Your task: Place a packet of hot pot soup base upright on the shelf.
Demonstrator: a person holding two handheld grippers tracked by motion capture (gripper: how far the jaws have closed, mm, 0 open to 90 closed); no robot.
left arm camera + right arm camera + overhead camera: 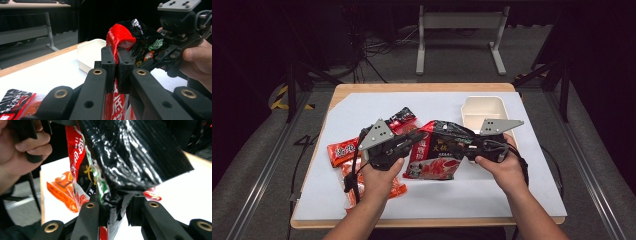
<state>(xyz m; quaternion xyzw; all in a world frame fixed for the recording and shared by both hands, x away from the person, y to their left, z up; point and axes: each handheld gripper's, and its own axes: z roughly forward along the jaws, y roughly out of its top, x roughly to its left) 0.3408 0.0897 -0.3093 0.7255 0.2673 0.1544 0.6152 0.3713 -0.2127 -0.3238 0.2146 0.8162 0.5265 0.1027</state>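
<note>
A large bag [439, 150] sits mid-desk [492, 192] between two claws: left claw [414, 137] at its 9 o'clock, right claw [462, 145] at 3. A tub [482, 111] lies at 1 o'clock, sachets [343, 150] at 9.

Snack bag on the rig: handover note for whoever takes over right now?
Left tongs: shut on the snack bag's red edge.
Right tongs: shut on the bag's black side.
The bag is held up between both tongs over the white mat, in front of the white tray, which looks empty.
Smaller orange and red packets lie on the mat at left.
Done: bag gripped from both sides.
Left: probably pulling it open, then emptying it into the tray; it looks unopened so far.
</note>
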